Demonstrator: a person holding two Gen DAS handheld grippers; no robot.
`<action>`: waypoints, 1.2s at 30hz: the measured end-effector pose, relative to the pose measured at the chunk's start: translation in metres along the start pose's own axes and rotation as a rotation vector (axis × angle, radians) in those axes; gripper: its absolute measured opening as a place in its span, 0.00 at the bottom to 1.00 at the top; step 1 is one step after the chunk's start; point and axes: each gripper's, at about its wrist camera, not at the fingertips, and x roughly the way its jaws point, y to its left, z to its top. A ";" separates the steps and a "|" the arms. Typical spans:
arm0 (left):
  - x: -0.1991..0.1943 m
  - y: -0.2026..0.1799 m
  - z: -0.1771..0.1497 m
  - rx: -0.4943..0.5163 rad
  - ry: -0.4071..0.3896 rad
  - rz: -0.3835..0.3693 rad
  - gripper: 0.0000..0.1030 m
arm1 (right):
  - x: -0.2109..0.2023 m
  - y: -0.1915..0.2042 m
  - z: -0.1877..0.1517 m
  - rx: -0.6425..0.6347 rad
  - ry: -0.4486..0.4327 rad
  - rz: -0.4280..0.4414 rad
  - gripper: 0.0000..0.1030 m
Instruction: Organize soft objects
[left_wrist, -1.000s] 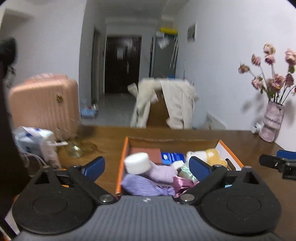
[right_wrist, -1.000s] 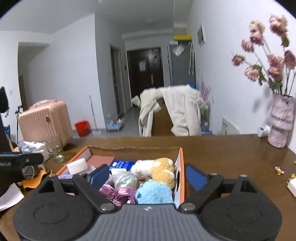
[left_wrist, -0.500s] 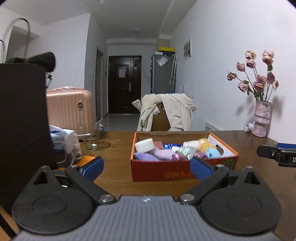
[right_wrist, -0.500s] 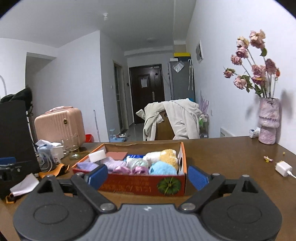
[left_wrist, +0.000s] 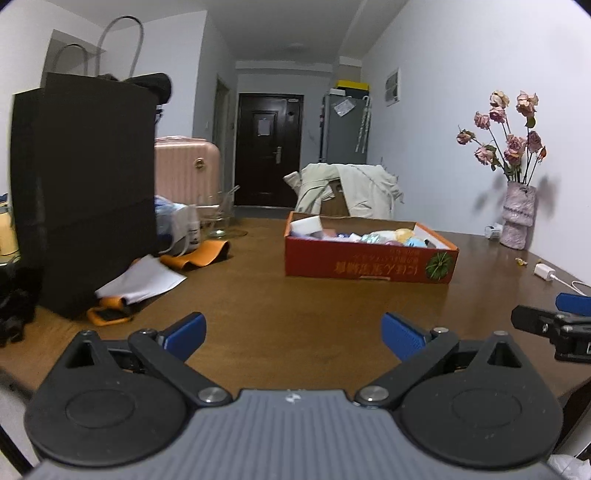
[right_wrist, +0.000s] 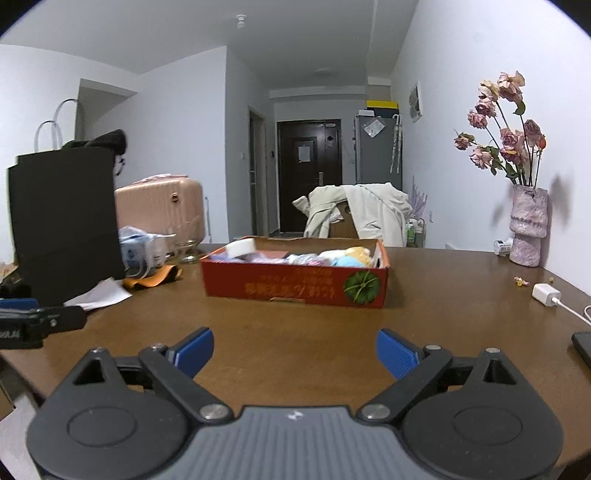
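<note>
A red cardboard box (left_wrist: 369, 264) (right_wrist: 295, 284) stands in the middle of the brown table (left_wrist: 295, 302). It holds several soft things, among them a white sponge block (right_wrist: 242, 246), a yellow plush (right_wrist: 356, 252) and a light blue plush (right_wrist: 345, 261). My left gripper (left_wrist: 293, 326) hovers low over the table, well short of the box, open and empty. To its right, my right gripper (right_wrist: 294, 341) is level with it, also open with nothing between its blue pads. Each gripper's tip shows at the edge of the other's view.
A tall black paper bag (left_wrist: 85, 192) stands at the left, with white paper (left_wrist: 140, 280) and orange items (left_wrist: 199, 254) at its foot. A vase of dried roses (right_wrist: 526, 229) stands by the right wall. A white charger (right_wrist: 546, 294) and a dark phone (right_wrist: 583, 347) lie at the right.
Both grippers have drawn back from right over the box and sunk toward the table. The box now sits well ahead, seen from its side. Both stay open and empty.
</note>
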 end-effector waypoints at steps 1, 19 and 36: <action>-0.006 0.001 -0.003 0.008 0.006 0.004 1.00 | -0.006 0.005 -0.004 -0.002 -0.004 -0.009 0.93; -0.033 -0.005 -0.023 0.023 -0.004 -0.031 1.00 | -0.031 0.029 -0.026 -0.040 -0.004 0.051 0.94; -0.029 -0.004 -0.033 0.027 0.004 -0.038 1.00 | -0.029 0.025 -0.034 -0.010 0.008 0.041 0.94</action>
